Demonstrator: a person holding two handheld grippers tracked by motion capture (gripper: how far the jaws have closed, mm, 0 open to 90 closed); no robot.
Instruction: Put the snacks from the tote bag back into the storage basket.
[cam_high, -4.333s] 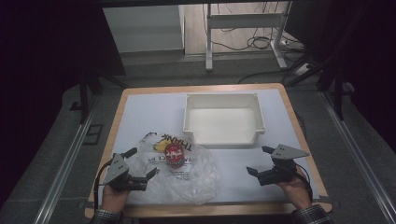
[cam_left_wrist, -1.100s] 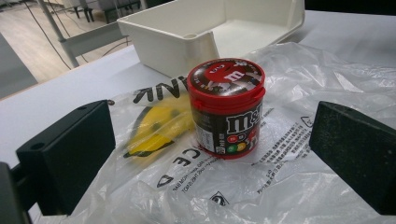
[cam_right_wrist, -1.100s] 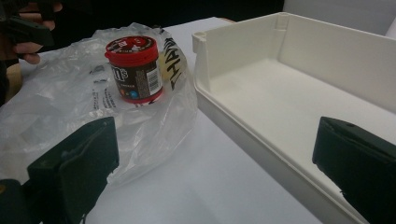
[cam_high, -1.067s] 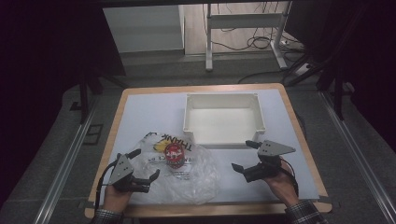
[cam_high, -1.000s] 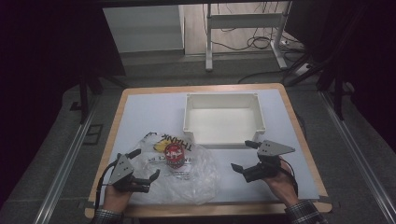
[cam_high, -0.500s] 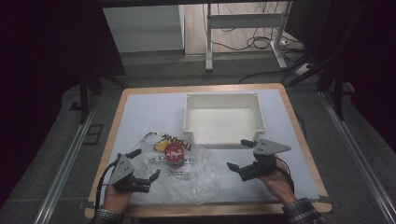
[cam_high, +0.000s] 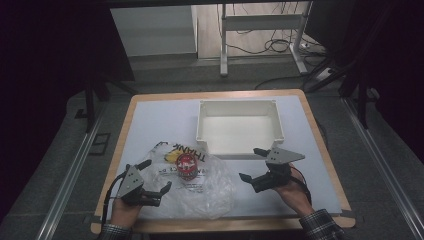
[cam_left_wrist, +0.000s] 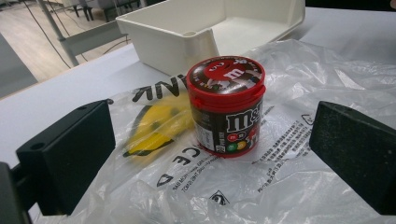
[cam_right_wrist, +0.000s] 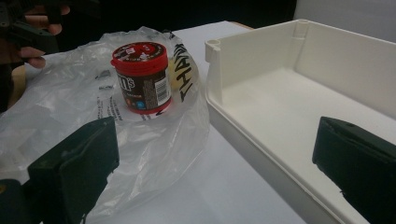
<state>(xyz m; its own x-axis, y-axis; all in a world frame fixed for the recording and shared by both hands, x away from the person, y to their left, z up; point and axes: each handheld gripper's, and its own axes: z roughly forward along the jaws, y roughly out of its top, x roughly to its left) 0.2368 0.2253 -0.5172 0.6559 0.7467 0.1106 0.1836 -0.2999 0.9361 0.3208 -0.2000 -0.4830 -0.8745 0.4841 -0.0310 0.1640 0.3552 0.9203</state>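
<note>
Table (cam_high: 150, 120) first: its white top carries the bin (cam_high: 239, 128) at the far middle and the bag (cam_high: 200, 187) spread flat at the near left. Your bin stands empty, touching nothing but the bag's far edge. Your bag is clear plastic with black print and a yellow patch, and the tub (cam_high: 187, 165) stands upright on top of it, red lid on, just near and left of the bin's near left corner.

Your right gripper (cam_high: 256, 169) is what has changed: over the last few seconds it has drifted from the near right of the table leftward, and it now hangs near the bag's right edge and the bin's near wall, touching neither. Its jaws stand wide apart with nothing between them; in the right gripper view the tub (cam_right_wrist: 142, 77) sits ahead and left of them.

Your left gripper (cam_high: 156, 181) has kept its place at the bag's near left edge, jaws spread wide and empty, the tub (cam_left_wrist: 227, 105) framed between them but well ahead.

You look set to close in on the tub from both sides; nothing is grasped yet, so the lift is all to come.
</note>
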